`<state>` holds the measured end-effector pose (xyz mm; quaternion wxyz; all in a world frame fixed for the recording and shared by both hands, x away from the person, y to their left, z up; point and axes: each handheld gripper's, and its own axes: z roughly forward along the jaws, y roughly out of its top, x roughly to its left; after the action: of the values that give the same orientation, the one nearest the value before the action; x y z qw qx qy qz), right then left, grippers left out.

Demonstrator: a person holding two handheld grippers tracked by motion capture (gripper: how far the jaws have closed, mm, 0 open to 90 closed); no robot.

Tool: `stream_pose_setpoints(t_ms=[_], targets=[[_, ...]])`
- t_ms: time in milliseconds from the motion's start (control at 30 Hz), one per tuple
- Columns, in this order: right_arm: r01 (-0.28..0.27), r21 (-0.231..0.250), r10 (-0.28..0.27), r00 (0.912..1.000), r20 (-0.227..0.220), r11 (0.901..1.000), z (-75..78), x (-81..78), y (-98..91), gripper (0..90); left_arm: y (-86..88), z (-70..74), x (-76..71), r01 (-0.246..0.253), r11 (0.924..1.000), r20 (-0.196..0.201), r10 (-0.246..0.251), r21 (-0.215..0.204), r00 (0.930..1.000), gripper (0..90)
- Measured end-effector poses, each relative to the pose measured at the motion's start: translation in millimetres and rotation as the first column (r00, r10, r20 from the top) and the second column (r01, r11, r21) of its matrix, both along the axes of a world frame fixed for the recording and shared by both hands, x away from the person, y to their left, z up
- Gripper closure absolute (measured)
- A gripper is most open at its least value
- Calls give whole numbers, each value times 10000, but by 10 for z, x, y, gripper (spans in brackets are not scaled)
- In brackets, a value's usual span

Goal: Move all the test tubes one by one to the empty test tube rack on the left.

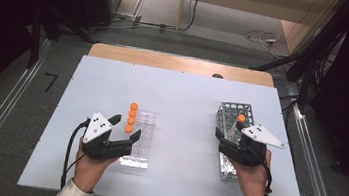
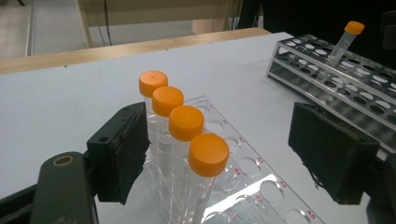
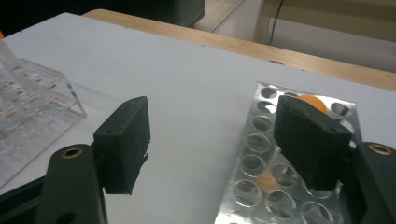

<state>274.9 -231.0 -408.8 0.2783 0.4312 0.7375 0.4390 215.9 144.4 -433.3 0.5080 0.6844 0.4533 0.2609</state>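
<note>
Several clear tubes with orange caps point(image 1: 131, 118) point(image 2: 187, 123) stand in a row along the left side of a clear plastic rack point(image 1: 142, 147) point(image 2: 254, 184). My left gripper point(image 1: 126, 127) point(image 2: 224, 154) is open around the row's near end; the nearest tube stands close to the left jaw without being pressed. One orange-capped tube point(image 1: 241, 118) point(image 2: 348, 37) leans in a metal rack point(image 1: 234, 110) point(image 2: 327, 70) point(image 3: 261, 154) at the right. My right gripper point(image 1: 232, 134) point(image 3: 212, 140) hovers open and empty over that rack's near part, its right jaw partly hiding the tube's cap point(image 3: 314, 101).
The clear rack point(image 3: 28, 107) lies to the left in the right gripper view. A white board point(image 1: 183, 94) covers the wooden table point(image 1: 177, 62), with bare surface between the two racks. Cables and dark stands line the floor beyond the far edge.
</note>
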Motion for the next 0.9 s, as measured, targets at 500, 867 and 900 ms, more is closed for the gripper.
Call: stream_pose_setpoints(t_ms=[500, 867, 900], targets=[[1093, -271, -1106, 9923, -549, 9936, -142, 278, -290, 284, 17, 19, -4, -71, 10000, 83, 71, -30, 9999, 204], [1417, -685, -1466, 9866, -718, 9875, -221, 465, -249, 354, 15, 33, -11, -52, 9999, 224, 55, -131, 9997, 205], [1499, -780, -1555, 9852, -719, 9856, -222, 474, -234, 378, 13, 33, -12, -44, 9999, 234, 48, -144, 9997, 205]])
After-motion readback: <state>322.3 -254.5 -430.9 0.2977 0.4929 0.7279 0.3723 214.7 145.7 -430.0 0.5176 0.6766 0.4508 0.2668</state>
